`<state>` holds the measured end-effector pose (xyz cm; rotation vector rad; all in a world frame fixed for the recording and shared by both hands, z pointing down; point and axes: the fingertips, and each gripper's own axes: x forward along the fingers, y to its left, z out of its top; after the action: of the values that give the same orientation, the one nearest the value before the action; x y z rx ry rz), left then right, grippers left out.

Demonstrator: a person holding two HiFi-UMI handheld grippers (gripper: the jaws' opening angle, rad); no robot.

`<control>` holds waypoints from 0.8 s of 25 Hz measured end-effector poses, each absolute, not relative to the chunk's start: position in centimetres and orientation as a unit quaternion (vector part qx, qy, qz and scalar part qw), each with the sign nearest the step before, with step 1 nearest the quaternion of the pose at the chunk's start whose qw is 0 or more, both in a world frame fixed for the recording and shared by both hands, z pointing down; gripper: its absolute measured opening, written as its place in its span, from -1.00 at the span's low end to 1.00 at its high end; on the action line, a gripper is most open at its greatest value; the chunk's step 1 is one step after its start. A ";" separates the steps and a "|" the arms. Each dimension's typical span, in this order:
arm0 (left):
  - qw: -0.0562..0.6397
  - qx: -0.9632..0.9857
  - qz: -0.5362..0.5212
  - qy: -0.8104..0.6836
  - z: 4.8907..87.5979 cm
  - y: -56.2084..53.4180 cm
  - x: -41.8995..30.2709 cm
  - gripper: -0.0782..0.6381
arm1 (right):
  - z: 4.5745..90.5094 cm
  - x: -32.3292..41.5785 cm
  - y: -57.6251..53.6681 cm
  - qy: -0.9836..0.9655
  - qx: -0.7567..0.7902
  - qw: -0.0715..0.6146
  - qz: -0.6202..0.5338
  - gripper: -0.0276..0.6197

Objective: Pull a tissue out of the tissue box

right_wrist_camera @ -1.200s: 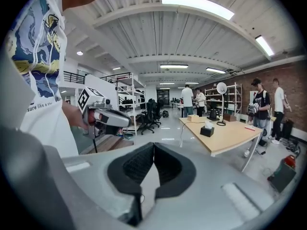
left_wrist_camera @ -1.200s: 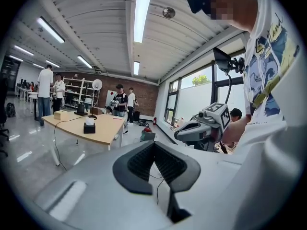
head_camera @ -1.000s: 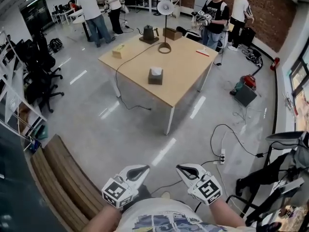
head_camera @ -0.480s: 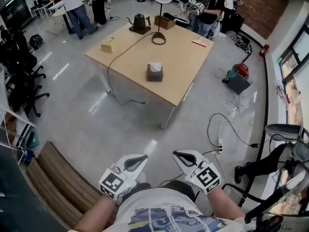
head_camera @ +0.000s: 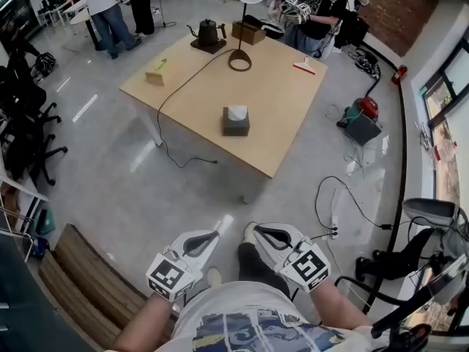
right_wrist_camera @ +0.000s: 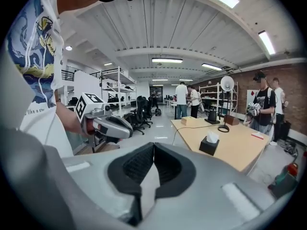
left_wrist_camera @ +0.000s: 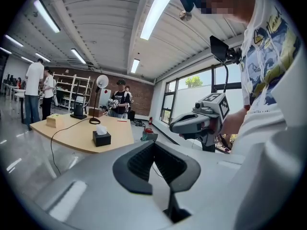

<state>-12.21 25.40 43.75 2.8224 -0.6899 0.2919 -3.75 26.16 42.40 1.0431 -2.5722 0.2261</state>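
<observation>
Logging layout: wooden table (head_camera: 286, 97) mid-floor, tissue box (head_camera: 236, 125) near the middle of its front half. One tissue (head_camera: 237, 112) stands up out of the slot, probably left proud so a pinch can catch it. (Watcher 1)

And the hands? (Watcher 2)

Both low at the person's waist, well apart from the table. Left gripper (head_camera: 213, 235) and right gripper (head_camera: 256, 230) point forward, tips slightly down, side by side. Jaws pressed together on each, nothing between. (Watcher 1)

Carry pose, I'd judge. Pull not begun. (Watcher 2)

A wooden table (head_camera: 190, 94) stands on glossy grey floor (head_camera: 132, 189), brick wall (head_camera: 392, 6) behind.
</observation>
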 end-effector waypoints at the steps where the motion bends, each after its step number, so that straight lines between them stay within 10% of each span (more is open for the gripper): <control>1: 0.109 0.960 0.105 -0.234 43.9 24.1 -11.6 -0.76 | 42.5 -3.1 24.8 -0.909 0.369 0.175 0.083 -0.91; 20: 0.125 0.951 0.123 -0.255 43.4 4.6 1.3 -0.76 | 47.5 9.1 1.8 -0.930 0.299 0.203 0.073 -0.79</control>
<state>1.32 4.64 43.36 2.7699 -0.7422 0.3590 9.13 1.82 47.48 0.8339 -2.5953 0.2024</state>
